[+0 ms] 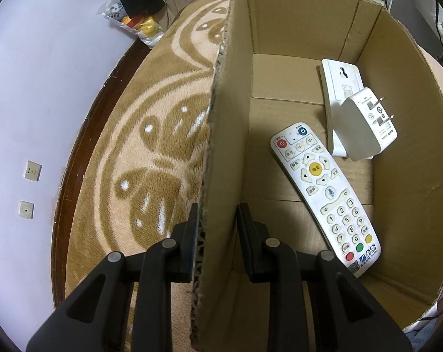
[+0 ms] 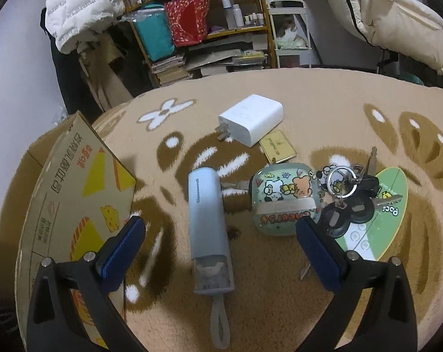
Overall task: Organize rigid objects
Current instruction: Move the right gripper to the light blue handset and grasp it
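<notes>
Blue tube (image 2: 210, 234) btwn spread R tongs (image 2: 221, 234), untouched, L tongs (image 1: 218, 234) clamping box wall (image 1: 221, 146)

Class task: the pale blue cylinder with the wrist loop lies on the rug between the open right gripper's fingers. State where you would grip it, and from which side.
Grip the pale blue cylinder across its mid-body from above. It lies flat, lengthwise between the right gripper fingers, with bare rug on both long sides.

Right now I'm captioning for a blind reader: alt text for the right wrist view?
Open right gripper above a pale blue cylindrical case with a strap lying on a tan patterned rug. Beyond lie a white plug charger and black keys.
</notes>
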The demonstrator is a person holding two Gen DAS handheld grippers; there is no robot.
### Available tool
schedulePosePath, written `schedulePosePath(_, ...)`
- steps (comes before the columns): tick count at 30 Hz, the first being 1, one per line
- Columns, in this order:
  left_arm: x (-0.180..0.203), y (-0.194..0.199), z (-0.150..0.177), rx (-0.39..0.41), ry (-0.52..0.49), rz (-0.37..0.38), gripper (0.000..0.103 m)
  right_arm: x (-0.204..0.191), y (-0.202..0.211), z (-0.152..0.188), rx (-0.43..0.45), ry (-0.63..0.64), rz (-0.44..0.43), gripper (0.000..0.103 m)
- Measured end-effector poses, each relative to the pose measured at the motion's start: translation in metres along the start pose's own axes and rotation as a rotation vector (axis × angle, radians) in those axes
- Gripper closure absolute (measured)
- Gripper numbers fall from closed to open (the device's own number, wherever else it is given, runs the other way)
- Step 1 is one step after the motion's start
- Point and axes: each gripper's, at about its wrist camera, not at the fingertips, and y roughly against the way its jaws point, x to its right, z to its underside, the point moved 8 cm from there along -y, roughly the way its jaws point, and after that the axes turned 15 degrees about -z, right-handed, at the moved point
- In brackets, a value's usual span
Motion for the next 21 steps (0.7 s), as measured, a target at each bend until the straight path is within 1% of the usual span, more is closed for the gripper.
schedulePosePath(2,0.001,0.000,0.000,-0.002,0.000,0.001,0.079,-0.001,0.001,-0.001,0.002,0.004,0.005,0.005)
schedulePosePath(4,0.002,0.000,-0.001,-0.003,-0.001,0.000,0.079,-0.003,0.001,-0.001,0.003,0.002,-0.010,0.007)
schedulePosePath(5,0.002,0.000,0.000,-0.004,-0.001,0.000,0.079,-0.004,0.001,-0.001,0.007,0.007,-0.009,0.010)
schedulePosePath(9,0.001,-0.001,-0.001,-0.008,0.002,0.003,0.078,-0.008,0.002,-0.001,0.017,0.034,-0.003,0.030)
schedulePosePath(10,0.000,-0.001,-0.001,-0.009,0.005,0.005,0.078,-0.007,0.004,-0.002,0.037,0.033,0.006,0.031)
schedulePosePath(12,0.000,-0.002,-0.002,-0.011,0.006,0.009,0.078,-0.008,0.006,-0.005,0.059,0.027,-0.018,0.033)
schedulePosePath(13,-0.001,-0.002,-0.002,-0.011,0.006,0.009,0.078,-0.009,0.007,-0.006,0.062,0.022,-0.038,0.036)
schedulePosePath(14,-0.001,-0.002,-0.002,-0.011,0.005,0.009,0.078,-0.009,0.007,-0.007,0.065,0.022,-0.051,0.043)
schedulePosePath(15,-0.001,-0.002,-0.002,-0.010,0.004,0.008,0.078,-0.010,0.007,-0.008,0.066,0.025,-0.058,0.046)
schedulePosePath(16,-0.001,-0.003,-0.002,-0.010,0.004,0.008,0.078,-0.010,0.006,-0.008,0.063,0.028,-0.059,0.047)
schedulePosePath(18,-0.001,-0.003,-0.003,-0.010,0.004,0.009,0.078,-0.011,0.002,-0.006,0.049,0.035,-0.062,0.054)
schedulePosePath(21,-0.001,-0.003,-0.002,-0.012,0.012,0.017,0.078,-0.011,-0.006,-0.002,0.021,0.043,-0.067,0.063)
